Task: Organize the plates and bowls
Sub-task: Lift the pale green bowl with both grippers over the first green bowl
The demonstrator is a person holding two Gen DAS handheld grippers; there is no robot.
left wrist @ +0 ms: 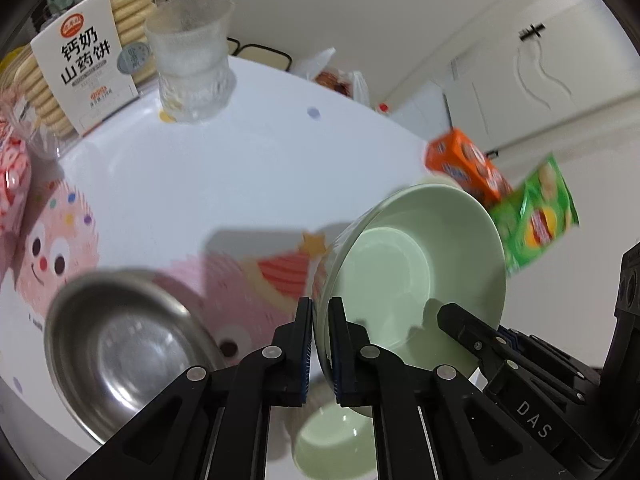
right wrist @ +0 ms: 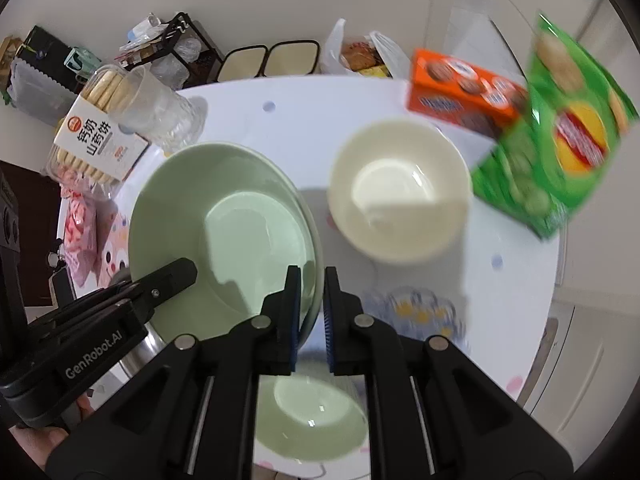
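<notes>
gripping opposite rims, your left hand-held gripper point(left wrist: 320, 344) and right hand-held gripper point(right wrist: 311, 316) are holding a smooth, round, pale-green bowl point(right wrist: 224, 224) tilted above the worktop point(left wrist: 248, 168), over a smaller green bowl point(right wrist: 310, 416).

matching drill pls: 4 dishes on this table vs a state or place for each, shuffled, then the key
Things
1. large green bowl
2. cream bowl
3. steel bowl
4. small green bowl

States
A. bare metal, sits to the left of the left tongs
B. low in both views, under the tongs
C. rim pinched on both sides, by left and right tongs
D. untouched, by the orange box

Pairs: 1-C, 2-D, 3-A, 4-B
</notes>
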